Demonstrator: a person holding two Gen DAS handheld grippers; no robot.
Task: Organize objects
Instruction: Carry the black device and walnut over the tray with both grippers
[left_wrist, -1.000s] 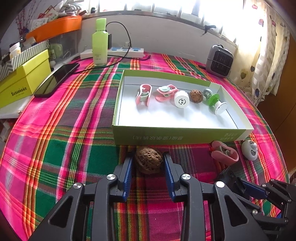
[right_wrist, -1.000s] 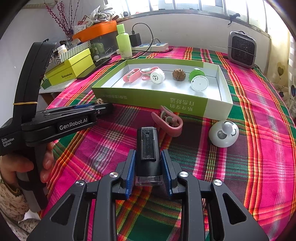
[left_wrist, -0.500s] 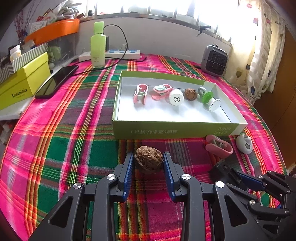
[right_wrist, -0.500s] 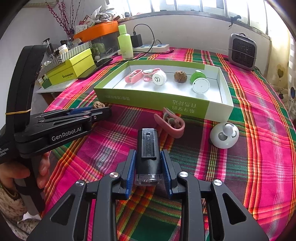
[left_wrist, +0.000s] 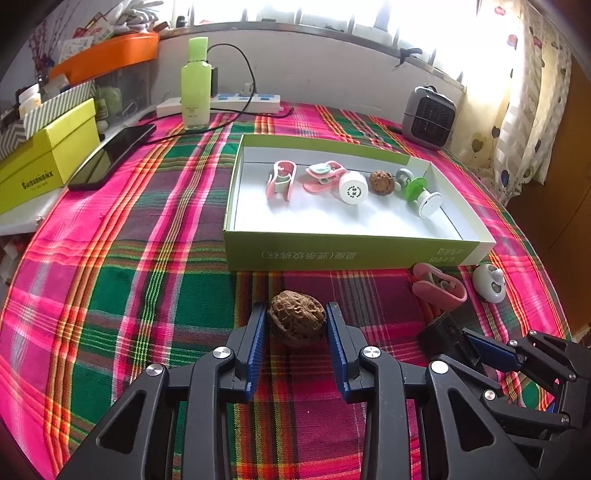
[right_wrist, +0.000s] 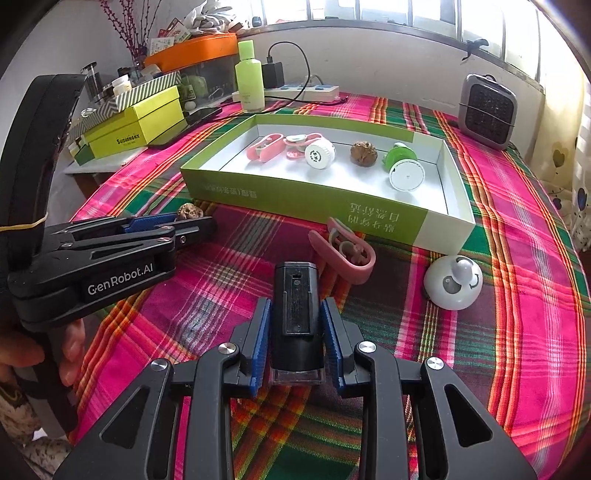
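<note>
Left fingers: the left gripper (left_wrist: 297, 325) is clamping a wrinkled brown walnut (left_wrist: 297, 322) between its blue pads, just above the plaid tablecloth (left_wrist: 147, 295), near the front wall of the green box (left_wrist: 332, 253).
Right fingers: the right gripper (right_wrist: 295, 325) is gripping a black rectangular device (right_wrist: 296, 314) that is pointing forward, its clear end sitting back between the arms.
Box contents: a pink clip (left_wrist: 281, 180), a second pink clip with a mint pad (left_wrist: 322, 175), a white round cap (left_wrist: 353, 187), another walnut (left_wrist: 381, 181) and a green-and-white suction piece (left_wrist: 419, 194) are lying in a row on the white floor.
Loose items: a pink clip (right_wrist: 343, 251) is lying on the cloth just in front of the box; a white dome-shaped piece (right_wrist: 453, 282) is sitting to its right, apart from it.
Person: a hand (right_wrist: 33, 354) is wrapping around the left gripper's black handle at the left edge of the right wrist view.
Background: a green bottle (left_wrist: 195, 85), a power strip (left_wrist: 229, 103), a small grey heater (left_wrist: 428, 116), a dark phone (left_wrist: 110, 157) and a yellow box (left_wrist: 40, 158) are standing along the far side.
</note>
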